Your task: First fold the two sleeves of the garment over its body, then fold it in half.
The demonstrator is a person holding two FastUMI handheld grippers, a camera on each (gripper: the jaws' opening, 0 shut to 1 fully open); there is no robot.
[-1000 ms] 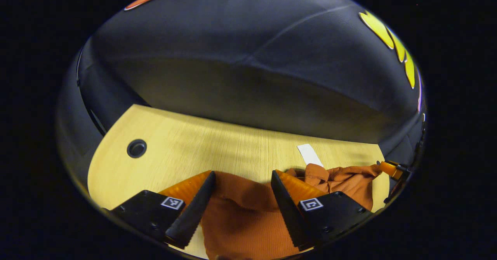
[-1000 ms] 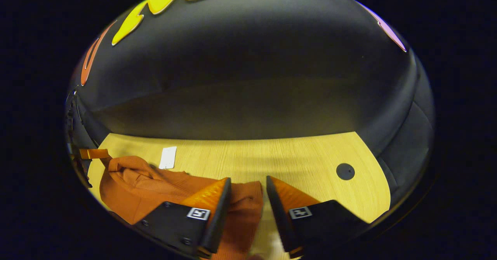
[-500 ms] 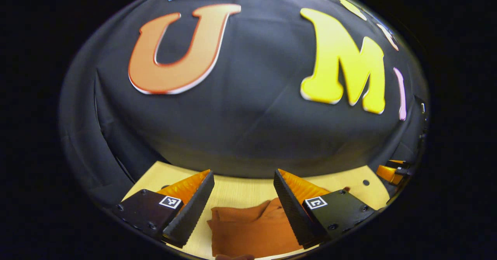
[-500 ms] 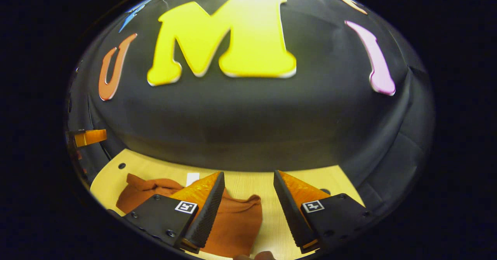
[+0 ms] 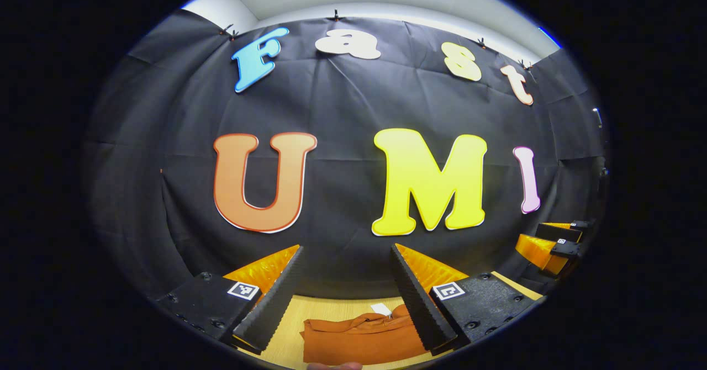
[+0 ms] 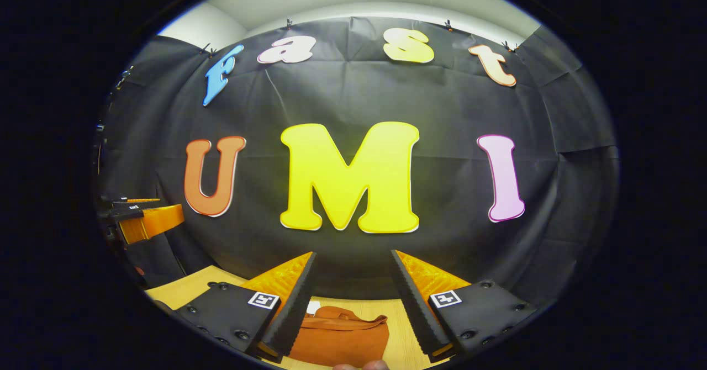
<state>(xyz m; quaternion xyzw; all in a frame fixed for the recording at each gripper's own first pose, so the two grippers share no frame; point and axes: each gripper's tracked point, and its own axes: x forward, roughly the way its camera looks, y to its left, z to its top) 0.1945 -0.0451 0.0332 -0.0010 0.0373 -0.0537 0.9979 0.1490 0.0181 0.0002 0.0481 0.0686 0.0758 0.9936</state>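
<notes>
- The rust-orange knitted garment [image 5: 362, 339] lies folded into a compact bundle on the pale wood-grain counter [image 5: 284, 326], flat and low in the left gripper view.
- Relative to the garment, the left tongs [image 5: 345, 281] are raised above it and apart from it, pointing towards the booth's black cloth wall; the garment shows in the gap between their two fingers, below them.
- The left tongs stand wide open, with nothing between the fingers and nothing touching them.
- In the right gripper view the same garment [image 6: 339, 339] lies on the counter [image 6: 182, 287] beneath the right tongs [image 6: 351, 281], partly hidden behind their left-hand finger.
- The right tongs are likewise spread wide, empty, and clear of the garment.
- A small white tag [image 5: 381, 308] lies on the counter just behind the garment, at its far edge.
- Each pair of tongs also shows at the edge of the other's view, held well above the garment.
</notes>
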